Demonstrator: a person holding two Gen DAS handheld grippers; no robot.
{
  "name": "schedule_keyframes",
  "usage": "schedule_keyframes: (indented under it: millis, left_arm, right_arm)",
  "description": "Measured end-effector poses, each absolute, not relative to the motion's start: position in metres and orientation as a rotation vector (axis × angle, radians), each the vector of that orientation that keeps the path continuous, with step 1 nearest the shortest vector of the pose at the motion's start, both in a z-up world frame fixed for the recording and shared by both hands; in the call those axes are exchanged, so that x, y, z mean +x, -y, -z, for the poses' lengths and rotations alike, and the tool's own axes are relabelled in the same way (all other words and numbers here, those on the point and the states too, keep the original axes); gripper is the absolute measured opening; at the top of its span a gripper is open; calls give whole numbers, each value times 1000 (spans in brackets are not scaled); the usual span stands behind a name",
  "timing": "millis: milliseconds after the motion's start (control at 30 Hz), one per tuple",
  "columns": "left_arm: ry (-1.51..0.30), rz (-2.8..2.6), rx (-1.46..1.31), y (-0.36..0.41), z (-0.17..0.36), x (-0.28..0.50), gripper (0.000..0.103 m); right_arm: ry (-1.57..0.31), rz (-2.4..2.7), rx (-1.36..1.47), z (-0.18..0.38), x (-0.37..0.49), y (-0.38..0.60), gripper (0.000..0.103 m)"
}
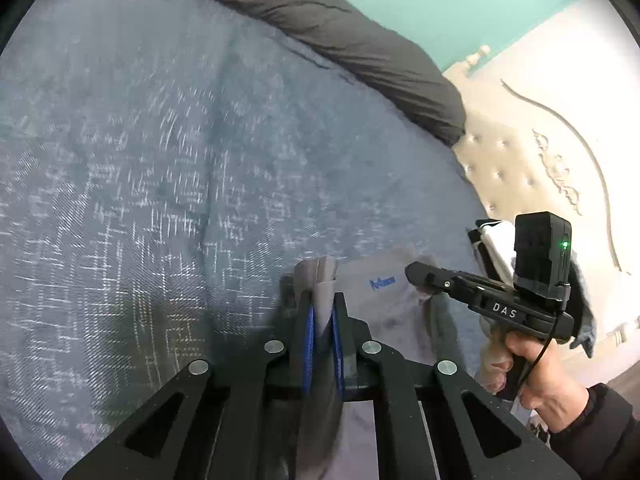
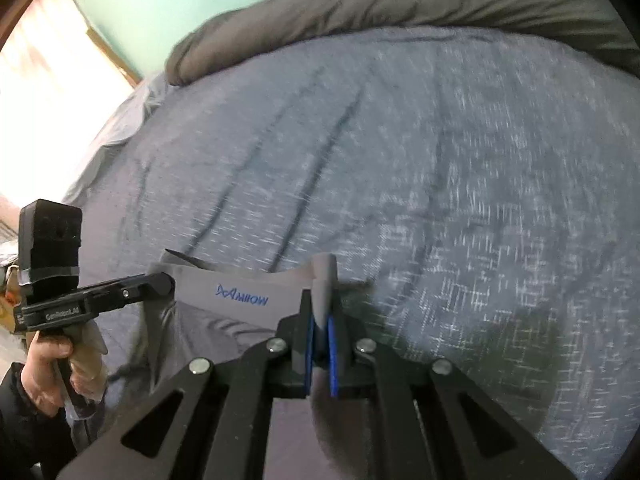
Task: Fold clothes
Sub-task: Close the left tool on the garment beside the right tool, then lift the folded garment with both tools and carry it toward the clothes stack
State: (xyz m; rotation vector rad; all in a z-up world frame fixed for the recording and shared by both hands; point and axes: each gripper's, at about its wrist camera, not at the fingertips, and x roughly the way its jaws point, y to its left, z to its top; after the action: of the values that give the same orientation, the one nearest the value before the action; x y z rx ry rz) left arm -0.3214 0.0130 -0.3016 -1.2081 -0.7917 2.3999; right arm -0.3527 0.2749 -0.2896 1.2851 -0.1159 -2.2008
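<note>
Both my grippers are clamped on the grey garment (image 2: pixel 240 300) over the bed (image 2: pixel 400 160). My left gripper (image 1: pixel 322 312) pinches one end of its waistband, my right gripper (image 2: pixel 322 320) the other, jaws closed on bunched cloth. The band's long axis runs straight between them, the rest hanging below. Neither hand is nearer; I reckon laying it flat comes next.

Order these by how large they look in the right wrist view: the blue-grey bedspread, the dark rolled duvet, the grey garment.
1. blue-grey bedspread, fills most of the view.
2. dark rolled duvet, a long band across the top.
3. grey garment, smallest, though partly hidden by the claw.
</note>
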Motion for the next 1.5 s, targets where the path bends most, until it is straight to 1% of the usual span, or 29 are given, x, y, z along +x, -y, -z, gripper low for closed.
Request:
schedule_keyframes:
  millis: [133, 200, 333, 533, 700, 1000, 1267, 1500]
  left_arm:
    - [763, -2424, -1160, -11, 272, -305, 8]
    - [751, -2435, -1133, -13, 255, -296, 8]
    - [721, -2459, -1068, -19, 215, -276, 8]
    - [627, -2513, -946, -34, 137, -246, 8]
    - [548, -2550, -852, -54, 73, -232, 8]
    - [383, -2568, -683, -105, -45, -207, 8]
    - [319, -2491, -616, -167, -97, -182, 8]
    - [251, -2408, -586, -240, -122, -168, 8]
  right_arm:
    - [134, 2213, 1191, 259, -339, -283, 5]
    - [147, 2225, 1139, 240, -334, -274, 5]
    - [181, 2251, 1035, 199, -309, -288, 5]
    - [189, 2294, 892, 134, -276, -305, 5]
    - [195, 2340, 764, 70, -250, -324, 5]
    - [173, 2420, 585, -33, -207, -364, 5]
    - [190, 2497, 501, -85, -151, -423, 5]
    - [197, 2589, 477, -105, -107, -486, 5]
